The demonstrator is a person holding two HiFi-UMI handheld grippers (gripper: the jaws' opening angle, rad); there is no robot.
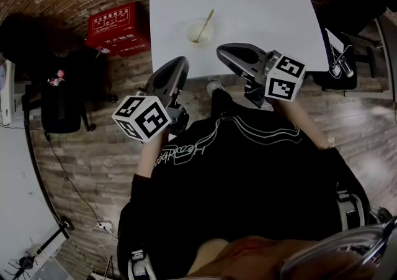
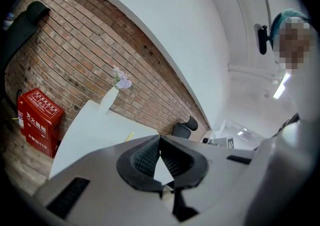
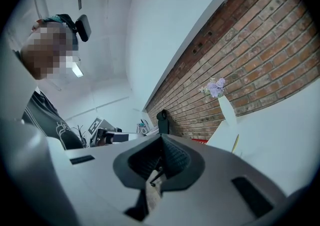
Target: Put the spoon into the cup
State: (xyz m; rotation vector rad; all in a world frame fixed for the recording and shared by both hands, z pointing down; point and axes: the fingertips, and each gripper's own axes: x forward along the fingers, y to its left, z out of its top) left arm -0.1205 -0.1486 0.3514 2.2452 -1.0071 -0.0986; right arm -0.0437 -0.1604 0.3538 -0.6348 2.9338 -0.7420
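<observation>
Slim gold-coloured spoon (image 1: 205,23) leans inside small round white cup (image 1: 199,31), handle up, on white square tabletop (image 1: 260,12). Left gripper (image 1: 181,63), right gripper (image 1: 222,51): jaws closed, empty, near tabletop's front edge, apart from cup.

Head view: we look from above the person, steeply down on the white table (image 1: 248,18), the left gripper (image 1: 180,63) and the right gripper (image 1: 223,51).
Left gripper view: we sit close behind its jaws, tilted, facing the brick wall (image 2: 100,54).
Right gripper view: the same, tilted the other way.
Shared: all three show the white table; both gripper views show the vase (image 2: 109,98).
</observation>
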